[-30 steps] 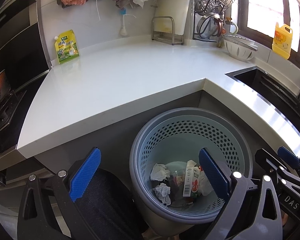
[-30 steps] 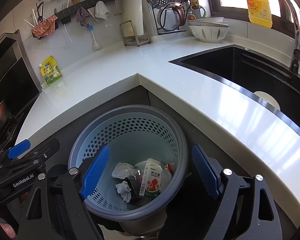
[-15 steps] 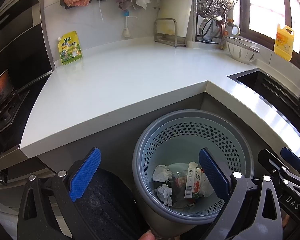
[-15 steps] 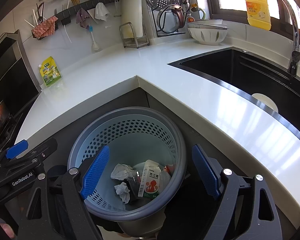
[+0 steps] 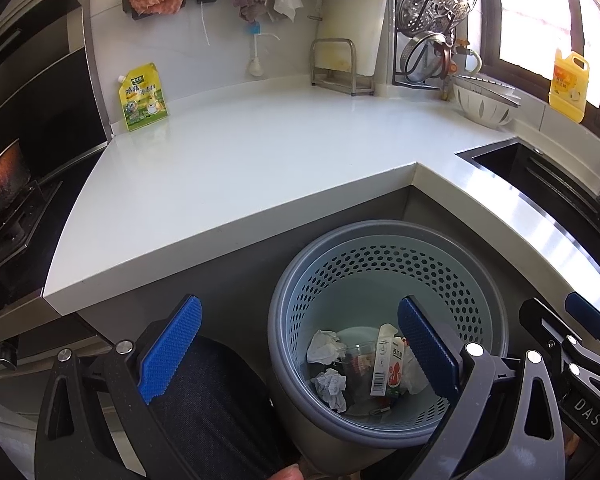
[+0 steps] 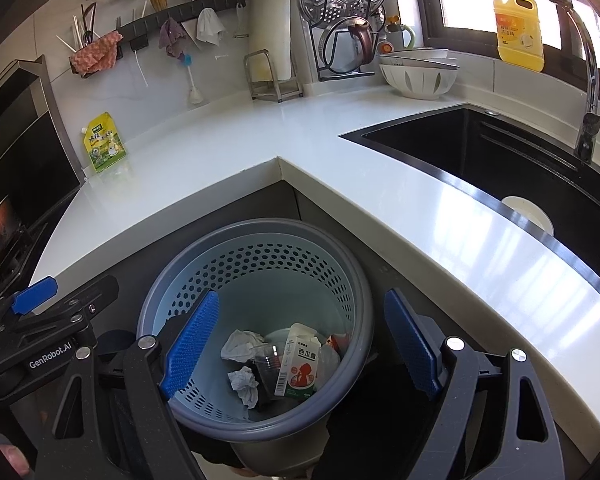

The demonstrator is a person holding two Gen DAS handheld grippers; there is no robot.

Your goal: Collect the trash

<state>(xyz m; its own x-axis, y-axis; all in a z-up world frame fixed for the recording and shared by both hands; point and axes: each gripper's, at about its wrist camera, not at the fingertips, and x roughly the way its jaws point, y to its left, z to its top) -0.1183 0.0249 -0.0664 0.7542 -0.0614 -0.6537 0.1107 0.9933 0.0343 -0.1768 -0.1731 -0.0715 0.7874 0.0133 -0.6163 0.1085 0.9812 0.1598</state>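
A grey perforated trash basket (image 5: pixel 384 236) (image 6: pixel 256 236) stands on the floor below the counter corner. Inside lie a white and red carton (image 5: pixel 388 366) (image 6: pixel 298 364), crumpled tissues (image 5: pixel 324 352) (image 6: pixel 242 346) and a clear plastic cup (image 6: pixel 270 358). My left gripper (image 5: pixel 300 356) is open and empty, above the basket's left side. My right gripper (image 6: pixel 300 344) is open and empty, its jaws spread over the basket's mouth. The right gripper's body (image 5: pixel 572 344) also shows at the right edge of the left wrist view.
The white L-shaped counter (image 5: pixel 240 160) (image 6: pixel 440 216) carries a yellow-green pouch (image 5: pixel 143 98) (image 6: pixel 103 142), a metal rack (image 5: pixel 342 66), a white colander bowl (image 6: pixel 418 76) and a yellow detergent jug (image 6: pixel 520 32). A black sink (image 6: pixel 500 164) lies right, a stove (image 5: pixel 4 200) left.
Both grippers have risen and pulled back slightly, so the counter and basket sit a little lower and farther off. The jaws stay open. The trash in the basket has not moved.
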